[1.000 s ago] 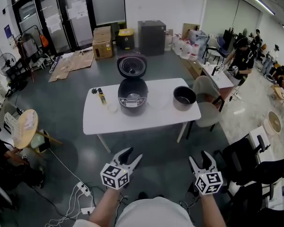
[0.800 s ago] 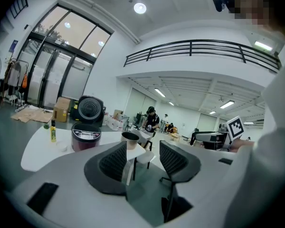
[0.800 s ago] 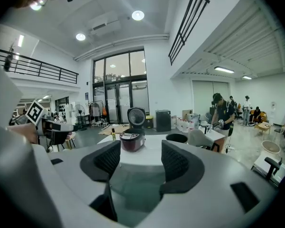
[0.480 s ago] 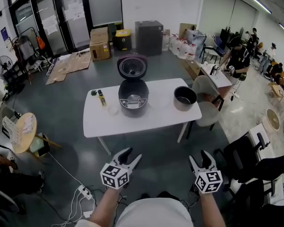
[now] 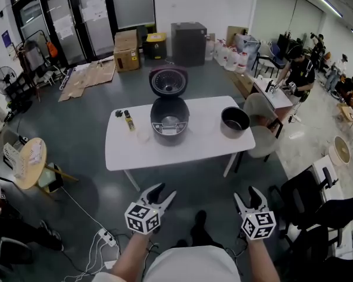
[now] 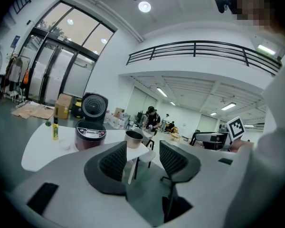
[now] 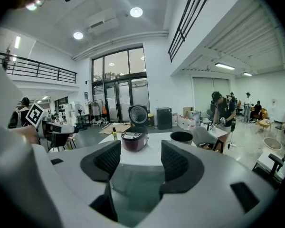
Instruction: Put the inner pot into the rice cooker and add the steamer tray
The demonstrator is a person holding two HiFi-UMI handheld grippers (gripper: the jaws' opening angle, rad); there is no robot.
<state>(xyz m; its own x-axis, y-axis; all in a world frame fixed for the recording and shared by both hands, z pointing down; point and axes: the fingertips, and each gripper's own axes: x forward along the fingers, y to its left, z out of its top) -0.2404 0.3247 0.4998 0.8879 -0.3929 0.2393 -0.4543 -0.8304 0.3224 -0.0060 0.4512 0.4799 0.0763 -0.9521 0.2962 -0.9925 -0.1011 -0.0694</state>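
White table [image 5: 194, 145], open-lidded rice cooker [image 5: 169, 120]

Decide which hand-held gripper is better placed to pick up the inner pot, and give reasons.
Right, probably. The inner pot stands on the table right of the open rice cooker, nearer the right hand-held gripper; the left hand-held gripper, equally open and empty, is farther across.

A big open lab or workshop hall: bare grey floor [image 5: 82, 128], tall glass doors [image 5: 91, 13], stacked cardboard boxes [image 5: 127, 51], a mezzanine railing [image 6: 199, 49] overhead, people [image 5: 299, 69] working at desks [image 5: 272, 96].
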